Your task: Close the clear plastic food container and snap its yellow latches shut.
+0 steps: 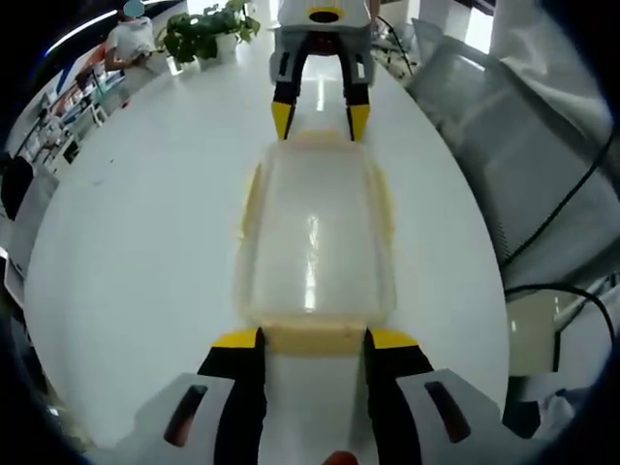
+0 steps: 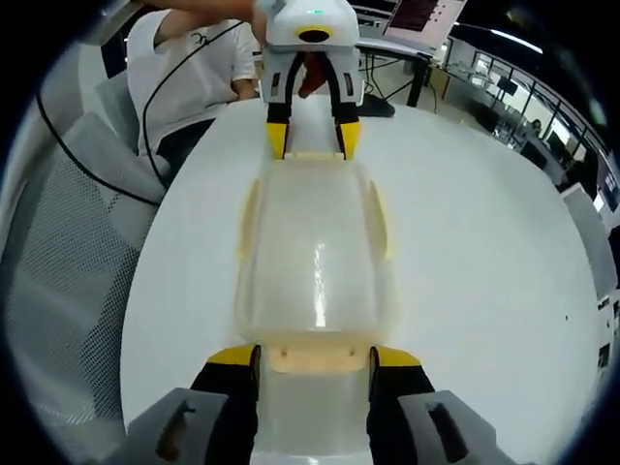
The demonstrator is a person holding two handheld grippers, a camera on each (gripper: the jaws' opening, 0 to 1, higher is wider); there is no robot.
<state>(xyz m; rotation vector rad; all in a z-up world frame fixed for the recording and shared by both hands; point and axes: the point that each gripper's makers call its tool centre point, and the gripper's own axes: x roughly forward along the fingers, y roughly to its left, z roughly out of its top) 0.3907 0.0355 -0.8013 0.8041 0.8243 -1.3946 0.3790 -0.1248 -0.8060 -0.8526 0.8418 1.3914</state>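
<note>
In the left gripper view, found the clear container (image 1: pixel 315 247) lying lengthwise on the white counter (image 1: pixel 136 271), lid apparently seated flat on top, so closing judged done or nearly so. Left tongs (image 1: pixel 315 338) stood wide at the container's near end, yellow tips either side of the near latch (image 1: pixel 315 336), touching or almost. At the container's far end, right tongs (image 1: pixel 320 118) likewise spread about the far latch (image 1: pixel 315 139). Side latches (image 1: pixel 251 199) looked angled slightly outward, probably unsnapped; hard to say for the end ones. Beyond the container, potted plants (image 1: pixel 208 29) and a seated person (image 1: pixel 131 39); to its right, a mesh chair (image 1: pixel 523 165) with a dark cable, none obstructing. In the right gripper view, saw the same container (image 2: pixel 315 257) from the opposite end: right tongs (image 2: pixel 315 356) wide beside the near latch (image 2: pixel 315 356), left tongs (image 2: pixel 313 136) open at the far end. Beyond the container, a person in white (image 2: pixel 194 58); left of it, the chair (image 2: pixel 68 252). Remaining, by judgement: pressing all four latches down.
</note>
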